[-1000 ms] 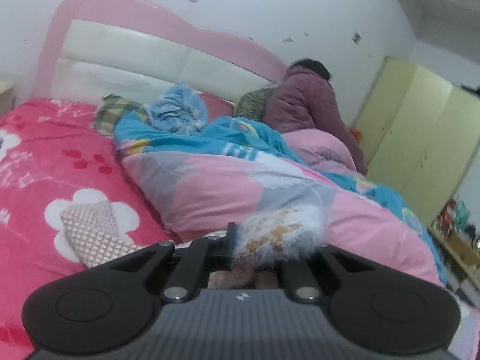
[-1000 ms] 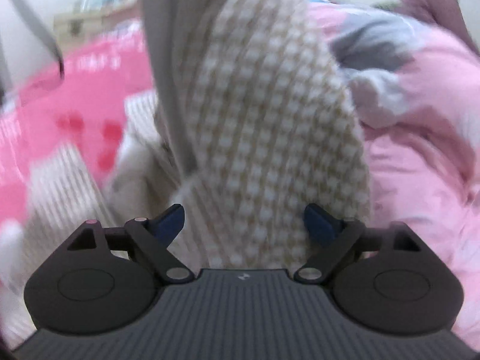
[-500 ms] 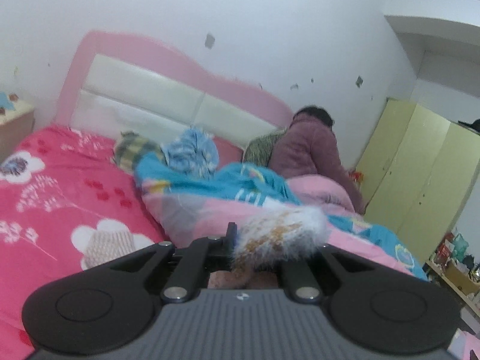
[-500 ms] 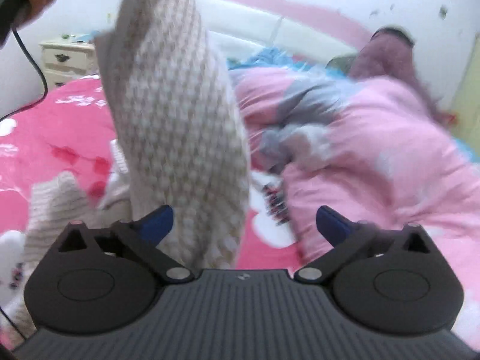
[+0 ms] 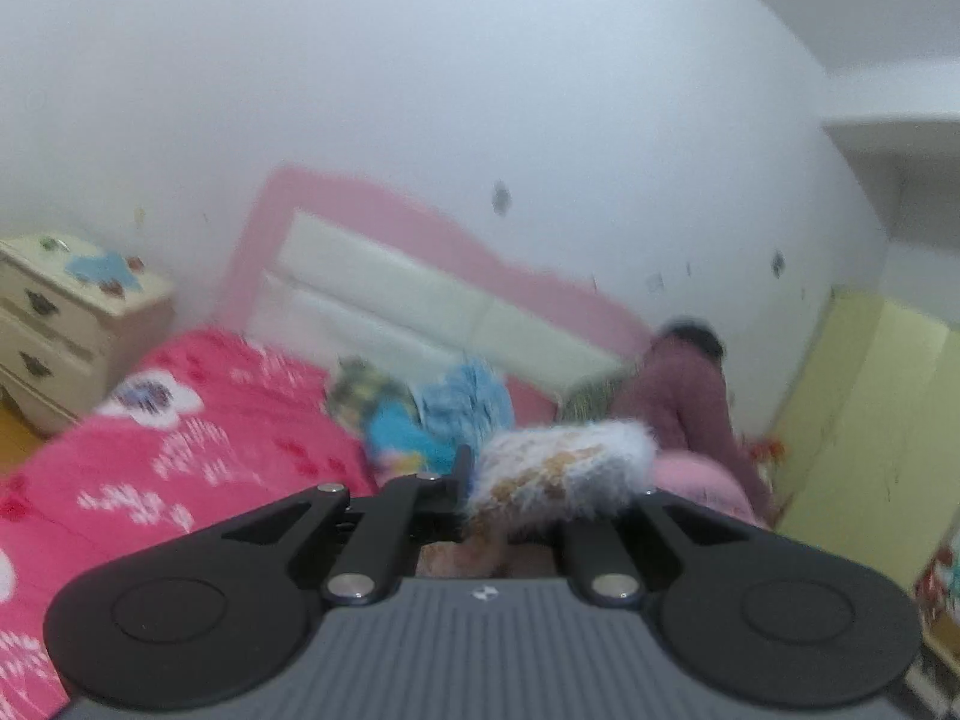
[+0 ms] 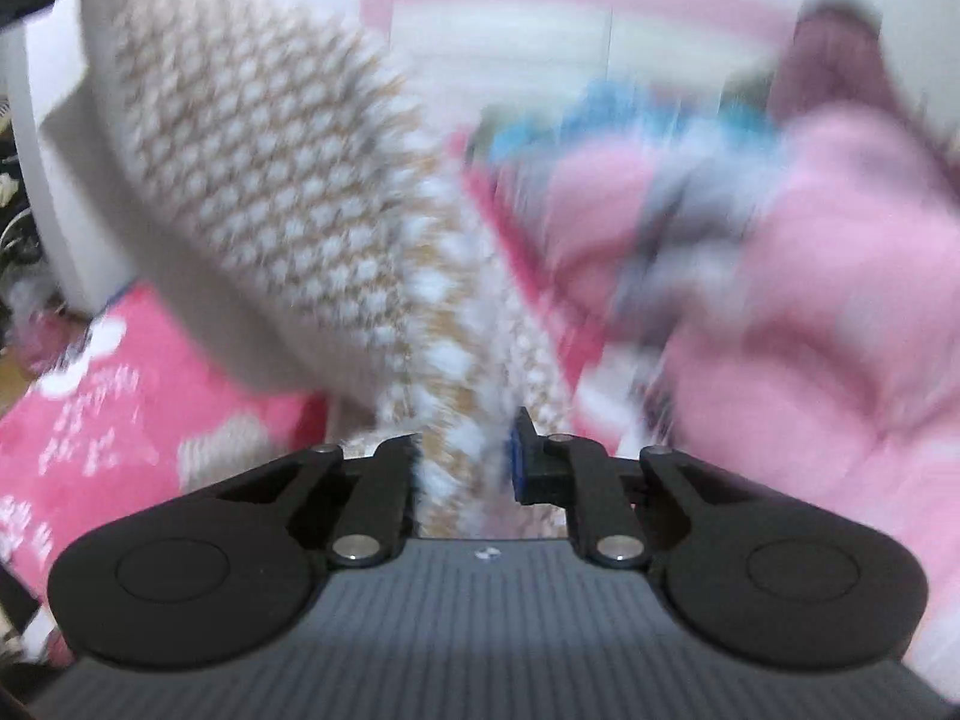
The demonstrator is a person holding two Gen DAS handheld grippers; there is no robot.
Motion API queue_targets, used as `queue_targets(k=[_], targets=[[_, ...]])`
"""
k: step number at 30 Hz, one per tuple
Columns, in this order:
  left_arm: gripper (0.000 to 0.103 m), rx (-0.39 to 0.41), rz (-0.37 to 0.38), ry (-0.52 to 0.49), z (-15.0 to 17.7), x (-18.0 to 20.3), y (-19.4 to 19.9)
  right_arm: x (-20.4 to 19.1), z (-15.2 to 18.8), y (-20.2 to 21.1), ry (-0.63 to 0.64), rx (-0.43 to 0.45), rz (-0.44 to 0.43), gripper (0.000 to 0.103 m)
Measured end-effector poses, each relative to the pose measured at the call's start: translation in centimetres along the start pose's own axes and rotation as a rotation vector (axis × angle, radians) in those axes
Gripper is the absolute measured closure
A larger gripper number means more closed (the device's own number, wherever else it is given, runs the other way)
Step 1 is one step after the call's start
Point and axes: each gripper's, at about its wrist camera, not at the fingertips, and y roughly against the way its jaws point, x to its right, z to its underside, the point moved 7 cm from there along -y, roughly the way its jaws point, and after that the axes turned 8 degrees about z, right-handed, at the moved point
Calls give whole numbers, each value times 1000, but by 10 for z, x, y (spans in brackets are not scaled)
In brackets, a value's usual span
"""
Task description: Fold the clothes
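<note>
A fuzzy beige-and-white checked garment [image 6: 258, 168] hangs in the air across the right wrist view, blurred by motion. My right gripper [image 6: 465, 468] grips its lower fuzzy edge. The jaws are closing, and the cloth fills the gap beside the blue pad [image 6: 517, 462]. In the left wrist view a tuft of the same garment [image 5: 564, 468] bulges out of my left gripper [image 5: 480, 498], which is shut on it and held high above the bed. The left gripper's right fingertip is hidden by the fuzz.
Below lies a bed with a pink flowered sheet [image 5: 180, 450] and a heaped pink quilt [image 6: 810, 300]. A person in a purple jacket [image 5: 690, 396] bends at the bed's far side. A nightstand [image 5: 60, 324] stands at the left and a yellow wardrobe [image 5: 870, 420] at the right.
The right gripper's jaws went from wide open beside the hanging garment to closed on its edge. Both grippers rose. The left view tilted up toward the wall, still holding its tuft.
</note>
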Motion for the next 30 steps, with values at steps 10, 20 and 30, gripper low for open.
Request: queue_targets(k=[10, 20, 30], targets=[[95, 357, -5, -186, -125, 85, 139, 27, -146, 116, 25, 448, -99, 93], [95, 563, -15, -312, -183, 178, 263, 54, -191, 237, 97, 710, -290, 93], [95, 588, -22, -329, -142, 203, 311, 98, -153, 282, 23, 662, -484, 93]])
